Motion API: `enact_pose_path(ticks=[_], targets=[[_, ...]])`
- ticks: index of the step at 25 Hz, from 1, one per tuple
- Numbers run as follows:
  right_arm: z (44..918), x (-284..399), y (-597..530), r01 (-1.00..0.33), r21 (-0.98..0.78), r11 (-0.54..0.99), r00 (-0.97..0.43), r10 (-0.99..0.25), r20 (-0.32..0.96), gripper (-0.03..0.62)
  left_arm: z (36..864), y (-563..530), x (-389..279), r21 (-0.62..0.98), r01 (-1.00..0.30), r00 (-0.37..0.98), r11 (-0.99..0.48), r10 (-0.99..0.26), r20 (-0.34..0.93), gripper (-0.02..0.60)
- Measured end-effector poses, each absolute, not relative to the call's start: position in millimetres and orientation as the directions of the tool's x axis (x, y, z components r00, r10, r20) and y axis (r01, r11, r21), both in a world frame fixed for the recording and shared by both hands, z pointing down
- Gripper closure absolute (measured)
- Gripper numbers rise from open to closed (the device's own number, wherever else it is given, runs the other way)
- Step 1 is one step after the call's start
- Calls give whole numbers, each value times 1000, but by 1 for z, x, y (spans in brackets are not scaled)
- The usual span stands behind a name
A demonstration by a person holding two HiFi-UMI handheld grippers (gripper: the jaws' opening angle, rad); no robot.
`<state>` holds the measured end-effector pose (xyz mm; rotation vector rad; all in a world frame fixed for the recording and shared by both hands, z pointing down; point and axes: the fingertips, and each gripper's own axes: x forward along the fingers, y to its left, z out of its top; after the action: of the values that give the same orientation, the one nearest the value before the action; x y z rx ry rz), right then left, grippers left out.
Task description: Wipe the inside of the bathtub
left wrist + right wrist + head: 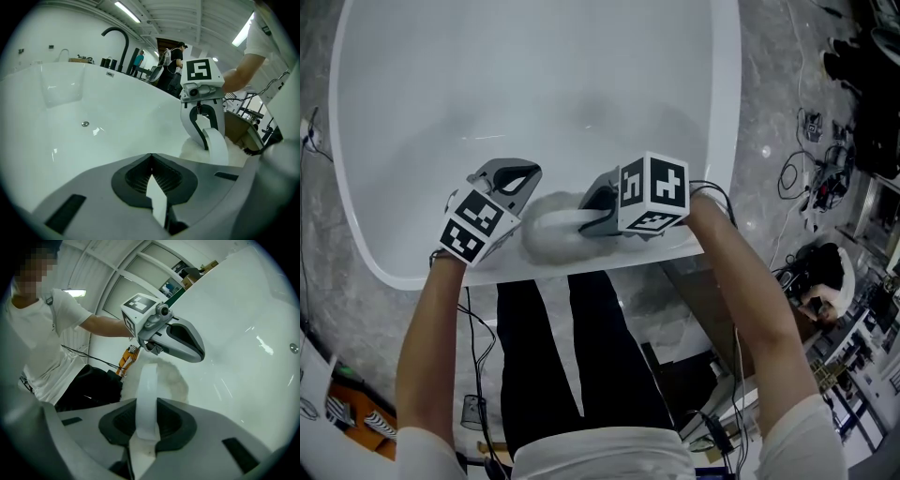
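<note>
Bathtub (534,75), white and glossy, lies below the person, who leans over its near rim. Left gripper (523,176) hovers inside it, jaws pressed together on nothing. Just beside it, a fluffy white pad (546,236) rests against the near wall. Right gripper (598,208) pinches the pad's strap (146,394).

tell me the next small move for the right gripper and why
Probably slide the right gripper forward, dragging the fluffy pad down the bathtub wall toward the drain. Its jaws are shut on the pad's white handle, the pad sits by the tub's near edge, and the left gripper is shut and empty beside it.
</note>
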<state>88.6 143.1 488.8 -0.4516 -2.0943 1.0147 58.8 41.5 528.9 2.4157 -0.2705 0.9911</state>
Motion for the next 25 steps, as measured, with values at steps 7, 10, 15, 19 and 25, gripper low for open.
enact_pose_path(ticks=[7,10,15,19,25], targets=[[488,116,147,-15,-795,607,-637,607,475,501,532,47,73,388,-344,715,-855,30,698,574],[488,130,150,-22,-799,601,-614,622,485,500,532,50,75,388,-334,714,-859,38,699,574],[493,158,154,-47,-806,590,-559,653,510,500,533,52,82,387,-334,713,-860,37,700,574],[503,173,153,-66,-796,602,-503,669,548,501,538,51,86,389,-335,712,-858,39,701,574],[518,180,150,-96,-777,622,-406,688,601,500,541,47,89,391,-336,712,-857,41,701,574]])
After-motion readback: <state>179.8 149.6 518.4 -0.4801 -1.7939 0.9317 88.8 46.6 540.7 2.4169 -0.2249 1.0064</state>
